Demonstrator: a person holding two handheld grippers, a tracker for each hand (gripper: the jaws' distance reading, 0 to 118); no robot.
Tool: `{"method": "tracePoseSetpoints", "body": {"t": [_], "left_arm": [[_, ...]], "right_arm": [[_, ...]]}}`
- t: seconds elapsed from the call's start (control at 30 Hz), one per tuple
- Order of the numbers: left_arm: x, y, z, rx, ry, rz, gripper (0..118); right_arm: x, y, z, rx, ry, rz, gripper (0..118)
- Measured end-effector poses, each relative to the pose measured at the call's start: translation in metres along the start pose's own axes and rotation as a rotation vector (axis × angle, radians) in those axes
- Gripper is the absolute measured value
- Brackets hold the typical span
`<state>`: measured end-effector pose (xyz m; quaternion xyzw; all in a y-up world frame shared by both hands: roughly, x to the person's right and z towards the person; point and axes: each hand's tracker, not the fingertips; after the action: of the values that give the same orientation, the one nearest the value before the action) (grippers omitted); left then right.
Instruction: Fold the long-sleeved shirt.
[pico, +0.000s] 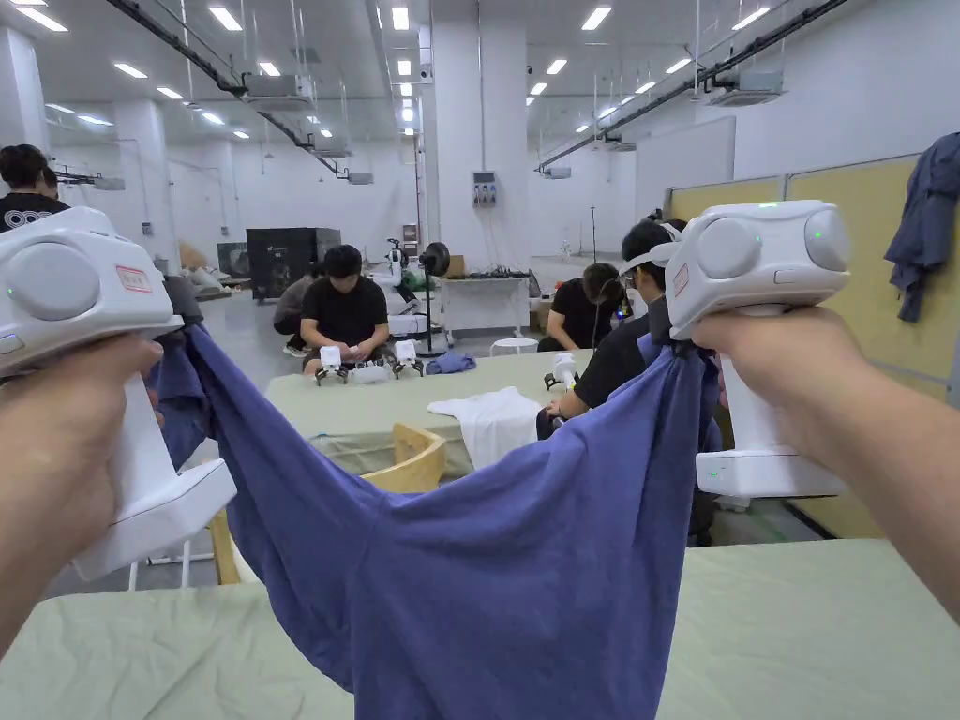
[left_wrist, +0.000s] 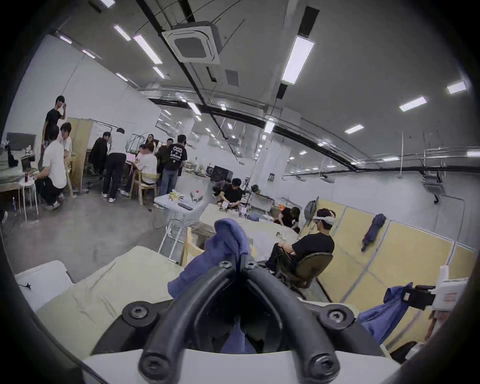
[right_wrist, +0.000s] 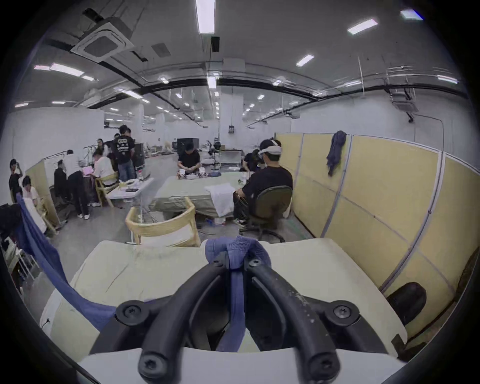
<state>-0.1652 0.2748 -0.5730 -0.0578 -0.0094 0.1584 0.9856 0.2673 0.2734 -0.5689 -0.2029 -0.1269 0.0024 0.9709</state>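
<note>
A blue long-sleeved shirt (pico: 487, 572) hangs spread between my two raised grippers, sagging in the middle, its lower part reaching down over the pale green table (pico: 806, 637). My left gripper (left_wrist: 237, 262) is shut on a bunched edge of the shirt (left_wrist: 223, 241), which pokes out past the black jaws. My right gripper (right_wrist: 236, 262) is shut on a ribbed edge of the shirt (right_wrist: 237, 246). In the head view the white gripper bodies are held high at the left (pico: 70, 291) and the right (pico: 759, 253). The right gripper (left_wrist: 415, 296) also appears far right in the left gripper view.
A wooden chair (pico: 412, 459) stands just beyond the table's far edge. Behind it is another green table (pico: 375, 403) with a white garment and seated people. Yellow partition panels (pico: 872, 234) line the right side. More people stand far left.
</note>
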Motion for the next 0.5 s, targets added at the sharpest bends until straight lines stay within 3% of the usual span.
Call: {"method": "tracePoseSetpoints", "body": {"t": [0.2, 0.5], "left_arm": [[-0.017, -0.055, -0.058, -0.068, 0.046, -0.062, 0], [-0.086, -0.24, -0.099, -0.399, 0.136, -0.097, 0]], "right_arm": [[-0.014, -0.047, -0.077, -0.066, 0.015, 0.044, 12], [-0.032, -0.235, -0.166, -0.269, 0.048, 0.162, 12]]}}
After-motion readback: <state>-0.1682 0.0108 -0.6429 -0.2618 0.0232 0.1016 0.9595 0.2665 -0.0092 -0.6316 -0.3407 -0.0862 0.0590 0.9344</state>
